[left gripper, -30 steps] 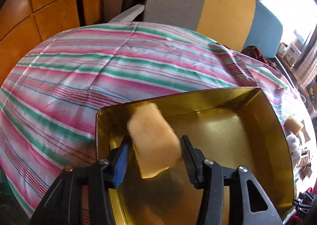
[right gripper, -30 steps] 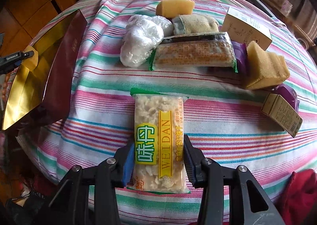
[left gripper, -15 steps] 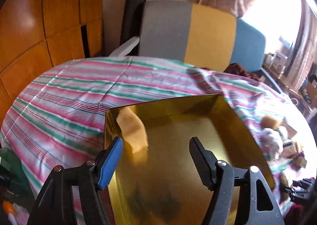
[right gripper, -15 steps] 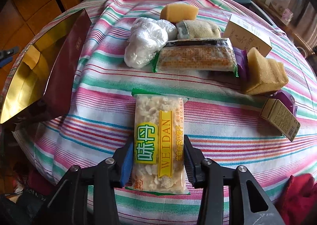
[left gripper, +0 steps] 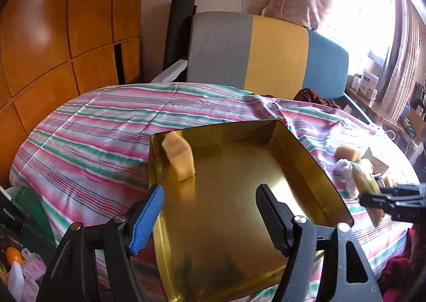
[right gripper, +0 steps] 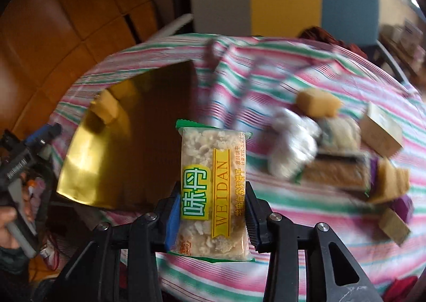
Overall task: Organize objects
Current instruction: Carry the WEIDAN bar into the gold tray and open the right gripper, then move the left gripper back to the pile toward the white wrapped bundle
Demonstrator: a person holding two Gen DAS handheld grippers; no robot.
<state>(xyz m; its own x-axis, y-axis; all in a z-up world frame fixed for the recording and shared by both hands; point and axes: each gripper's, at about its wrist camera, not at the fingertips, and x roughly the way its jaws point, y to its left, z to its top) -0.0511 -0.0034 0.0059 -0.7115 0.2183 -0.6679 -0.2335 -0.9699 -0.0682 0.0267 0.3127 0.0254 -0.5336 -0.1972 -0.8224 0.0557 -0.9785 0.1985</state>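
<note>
While the left wrist view looks down into the gold tray (left gripper: 314, 166), a single yellow sponge block (left gripper: 179, 158) stands in its far left corner, so by the look of it one thing has been put away; the left gripper (left gripper: 210, 215) has just been opening, its jaws now wide apart with nothing between them, above the tray's near left part. Beyond the tray's right wall, on the striped tablecloth (left gripper: 93, 137), another sponge and a few wrapped items lie blurred. From the right wrist view, the right gripper (right gripper: 211, 218) is clamped on a WEIDAN cracker packet (right gripper: 213, 190), held above the cloth near the tray's right edge and not yet inside. Left on the cloth, though smeared by motion, are two more sponges (right gripper: 318, 103), a white plastic bundle (right gripper: 291, 147), a brown snack packet (right gripper: 335, 171), a rolled towel, two small cartons and something purple. Most of the sorting appears to remain.
</note>
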